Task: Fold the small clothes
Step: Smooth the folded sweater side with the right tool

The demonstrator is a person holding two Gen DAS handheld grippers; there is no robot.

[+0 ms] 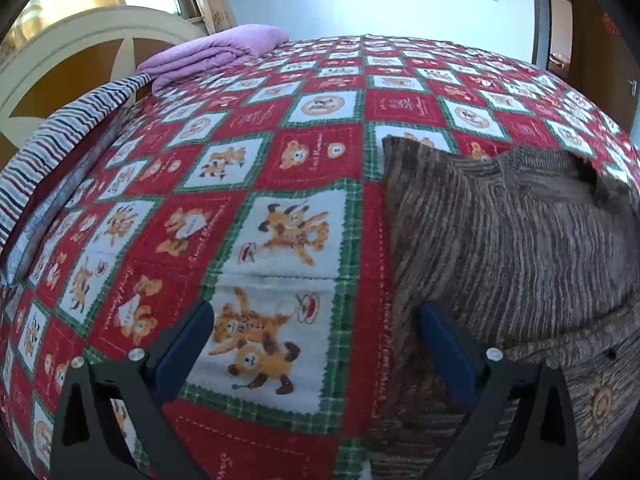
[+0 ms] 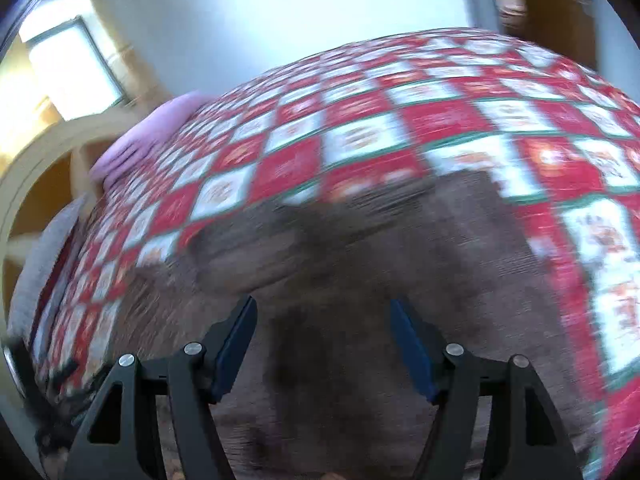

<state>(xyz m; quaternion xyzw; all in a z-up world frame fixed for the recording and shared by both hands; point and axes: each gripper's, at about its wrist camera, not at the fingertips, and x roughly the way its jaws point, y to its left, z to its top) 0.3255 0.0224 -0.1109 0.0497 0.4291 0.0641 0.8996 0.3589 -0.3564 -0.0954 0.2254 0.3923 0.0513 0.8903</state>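
Directly beneath the right hand-held gripper (image 2: 324,344), jaws wide and empty: brown striped knit garment (image 1: 512,240) lying on the bed (image 1: 280,152), extending right of the left hand-held gripper (image 1: 316,348), likewise wide; right nearer.

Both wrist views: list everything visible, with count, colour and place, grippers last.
Small garment: one, brown-grey ribbed knit with an orange sun motif near its lower edge, spread on the bed; at right in the left wrist view, under the right gripper.
Quilt: one, red and white checks with green borders and bear prints, covering the bed.
Folded blanket: one, lilac, far left corner of the bed.
Striped cloth: one, white with dark stripes, left bed edge.
Headboard: one, cream frame, brown panels, left.
Window: one, bright, upper left.
Left gripper: black, blue pads, open over the quilt.
Right gripper: black, blue pads, open; view blurred.
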